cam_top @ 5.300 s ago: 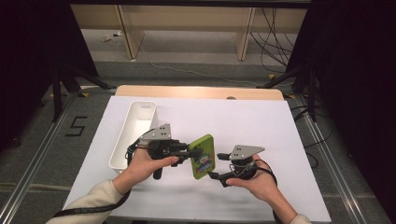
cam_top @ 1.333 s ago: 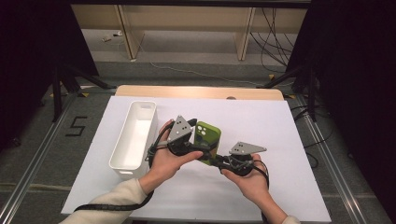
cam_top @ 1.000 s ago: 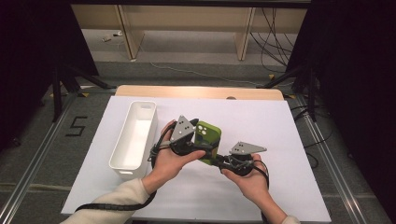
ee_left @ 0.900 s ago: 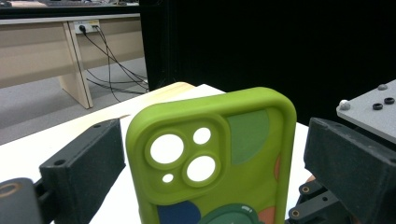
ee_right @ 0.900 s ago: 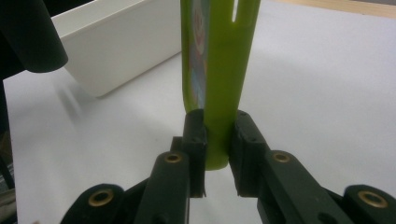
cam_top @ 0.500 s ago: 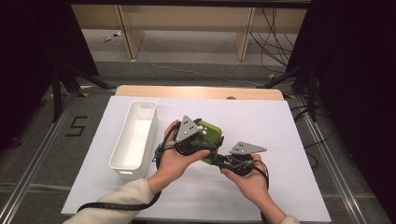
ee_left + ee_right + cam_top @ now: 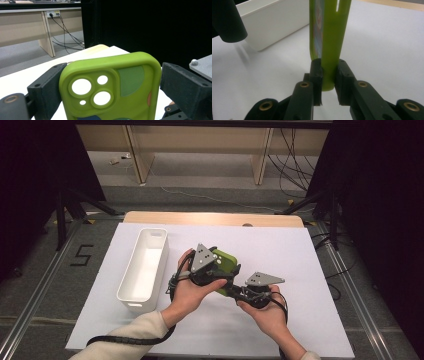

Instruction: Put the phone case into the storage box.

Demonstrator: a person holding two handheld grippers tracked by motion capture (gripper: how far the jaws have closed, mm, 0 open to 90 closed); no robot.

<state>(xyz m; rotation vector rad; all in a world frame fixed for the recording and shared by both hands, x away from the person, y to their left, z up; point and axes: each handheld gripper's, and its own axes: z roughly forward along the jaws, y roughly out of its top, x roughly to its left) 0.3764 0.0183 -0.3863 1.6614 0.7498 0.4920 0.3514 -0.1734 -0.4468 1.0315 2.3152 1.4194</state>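
The right gripper (image 7: 328, 82) is clamping the thin edge of a green phone case (image 7: 329, 37), its two black jaws pressing on either face of the case near one end. In the right gripper view the case is standing up edge-on from between those jaws, with a slot cut in its side and a strip of coloured pattern along the face turned to the left.

The left gripper (image 7: 110, 85) is bracketing the same phone case (image 7: 110, 87) across its width, one jaw on each long side. Its jaws have just been closing in around the case; the left jaw is sitting right against the case's edge, while a thin gap is showing between the right jaw and the other edge, so they are not yet pressing on it. In the left gripper view the case is showing its back, with the raised camera block and its round holes towards the upper left.

From the high view, both grippers are meeting over the middle of the white table (image 7: 310, 255), the left gripper (image 7: 220, 270) just beside the right gripper (image 7: 240, 287), with the phone case (image 7: 226, 260) being held off the surface between them. A white bin (image 7: 145, 265) is lying well to the left of the hands, its long side running away from the person.
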